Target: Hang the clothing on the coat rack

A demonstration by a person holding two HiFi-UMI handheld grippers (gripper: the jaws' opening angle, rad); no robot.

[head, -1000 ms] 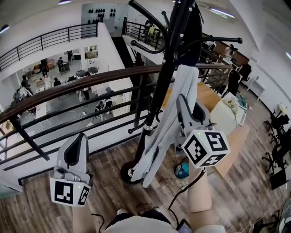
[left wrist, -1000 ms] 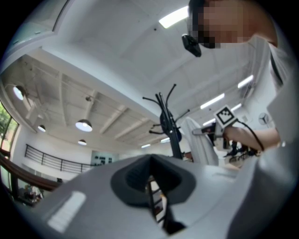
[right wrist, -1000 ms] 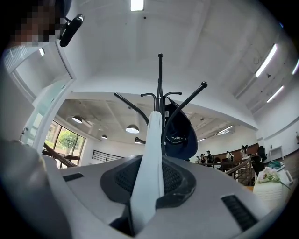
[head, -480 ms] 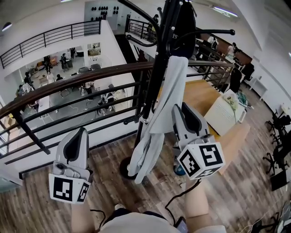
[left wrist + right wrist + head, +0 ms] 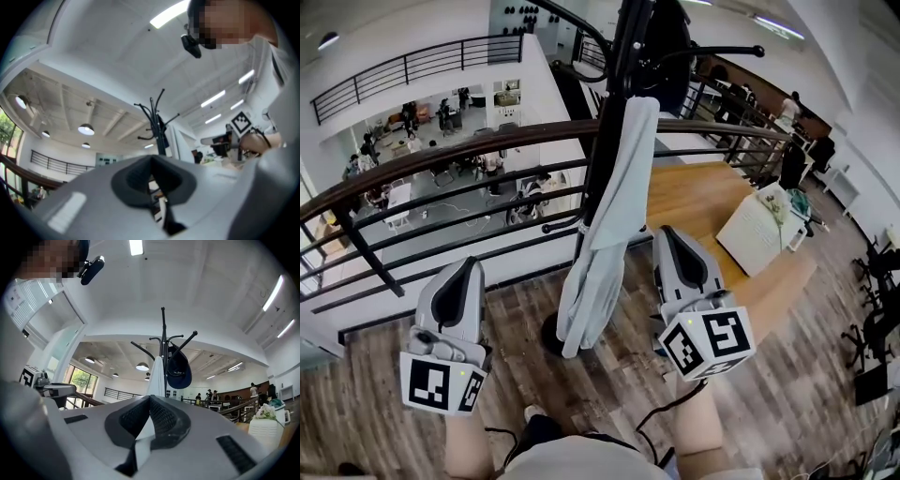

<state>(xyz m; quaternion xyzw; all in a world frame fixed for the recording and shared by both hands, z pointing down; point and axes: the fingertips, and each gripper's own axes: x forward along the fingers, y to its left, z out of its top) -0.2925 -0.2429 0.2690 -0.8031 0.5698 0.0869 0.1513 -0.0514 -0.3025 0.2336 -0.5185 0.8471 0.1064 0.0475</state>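
Note:
A pale grey garment hangs full length from the black coat rack; in the right gripper view the garment hangs beside the pole. A dark cap sits on another hook of the rack, and the cap also shows in the right gripper view. My right gripper is just right of the garment, apart from it, jaws shut and empty. My left gripper is lower left, well clear of the rack, also shut and empty. In the left gripper view the rack stands ahead.
A dark railing runs behind the rack, with an open office floor far below. The rack's round base rests on wood flooring. A raised wooden platform and a white box lie to the right.
My right gripper has dropped down and drawn back from the garment, which stays hanging on the rack. The head view has tilted, so the rack sits higher. The left gripper has barely moved.

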